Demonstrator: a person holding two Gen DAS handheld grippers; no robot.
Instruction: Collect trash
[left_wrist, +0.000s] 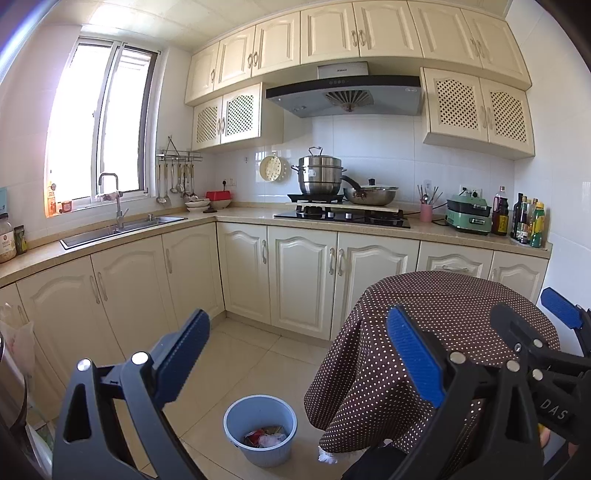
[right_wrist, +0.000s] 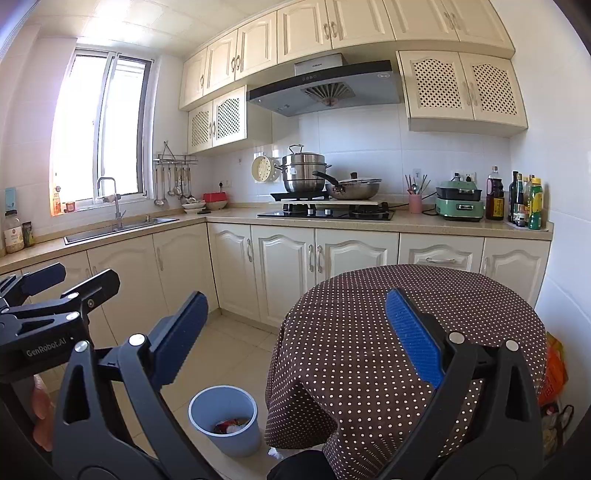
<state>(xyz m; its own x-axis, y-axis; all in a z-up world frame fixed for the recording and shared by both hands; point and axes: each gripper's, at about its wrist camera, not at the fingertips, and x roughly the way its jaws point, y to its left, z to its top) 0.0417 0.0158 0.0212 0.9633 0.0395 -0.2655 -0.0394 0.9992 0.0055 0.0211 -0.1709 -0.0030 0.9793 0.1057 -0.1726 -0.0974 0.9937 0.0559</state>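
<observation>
I have both grippers held up in the kitchen, side by side, looking across at the cabinets. The left gripper (left_wrist: 299, 362) stands wide open with nothing between its blue pads, and the right gripper (right_wrist: 303, 343) is just as wide and just as empty.

My landmark is the blue bin (left_wrist: 260, 430) on the floor tiles. It sits just beside the hanging edge of the dotted cloth on the round table (left_wrist: 454, 306), on the side nearer the sink. Inside the bin I see crumpled wrappers (left_wrist: 266, 437), red and white, lying at the bottom. From the left gripper the bin lies below and between the fingers, nearly centred; from the right gripper it lies below and toward the left finger. So the left gripper is the better lined up with the bin, by my reading.

The table top, above and to the right of the bin, looks bare in both views. One white scrap (left_wrist: 328, 456) shows on the floor right of the bin, under the cloth's hem; I cannot tell what it is. If that is trash, I judge the next move is a downward reach past the cloth, with the bin close at hand for the drop.
</observation>
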